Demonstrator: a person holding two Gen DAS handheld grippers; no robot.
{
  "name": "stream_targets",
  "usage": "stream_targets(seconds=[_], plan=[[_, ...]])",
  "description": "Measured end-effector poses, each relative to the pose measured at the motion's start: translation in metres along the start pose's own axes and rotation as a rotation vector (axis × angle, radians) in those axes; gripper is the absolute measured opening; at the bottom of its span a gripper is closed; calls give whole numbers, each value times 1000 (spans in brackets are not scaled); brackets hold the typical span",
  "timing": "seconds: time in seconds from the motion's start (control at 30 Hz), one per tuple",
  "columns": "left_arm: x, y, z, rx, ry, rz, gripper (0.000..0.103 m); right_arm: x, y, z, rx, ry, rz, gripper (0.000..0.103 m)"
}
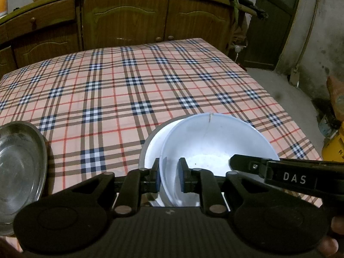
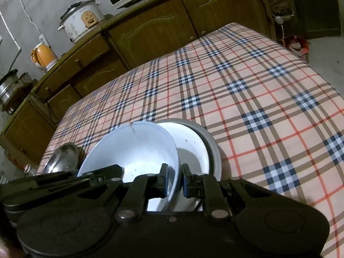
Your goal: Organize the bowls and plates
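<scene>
Both claws are clenched on the rim of the same white bowl point(image 1: 215, 142): the left gripper point(image 1: 169, 177) pinches its near-left edge, and the right gripper point(image 2: 174, 177) pinches its near-right edge. The bowl sits tilted inside a white dish point(image 2: 193, 148) nested in a grey plate point(image 2: 212, 148) on the checked tablecloth point(image 1: 129, 90). A steel plate point(image 1: 19, 167) lies apart at the left edge, and the cloth beyond the bowls is open up to the wooden cabinets point(image 1: 124, 21).
</scene>
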State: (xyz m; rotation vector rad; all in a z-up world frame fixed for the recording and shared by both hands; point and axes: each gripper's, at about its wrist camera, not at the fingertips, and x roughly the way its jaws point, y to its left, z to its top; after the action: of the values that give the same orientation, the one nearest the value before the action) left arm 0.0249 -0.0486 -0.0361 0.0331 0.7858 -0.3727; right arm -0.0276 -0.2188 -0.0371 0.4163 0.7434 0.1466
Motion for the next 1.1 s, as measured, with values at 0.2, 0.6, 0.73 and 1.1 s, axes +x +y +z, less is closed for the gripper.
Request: stream_targets(seconds=[0.2,0.6,0.73,1.1], plan=[[4,3,-2,-5,5,-1,17,5,1,0,-10,13,-7,18],[11,1,-2,0,12,-7,19,11,-1,2,-23,17,-30,18],[13,2,-2,-10,16,-18,23,12,0,3,-31,17,-40,18],[13,10,-2,-75,13,-61,27,14,6,4,-77,19,-77,18]])
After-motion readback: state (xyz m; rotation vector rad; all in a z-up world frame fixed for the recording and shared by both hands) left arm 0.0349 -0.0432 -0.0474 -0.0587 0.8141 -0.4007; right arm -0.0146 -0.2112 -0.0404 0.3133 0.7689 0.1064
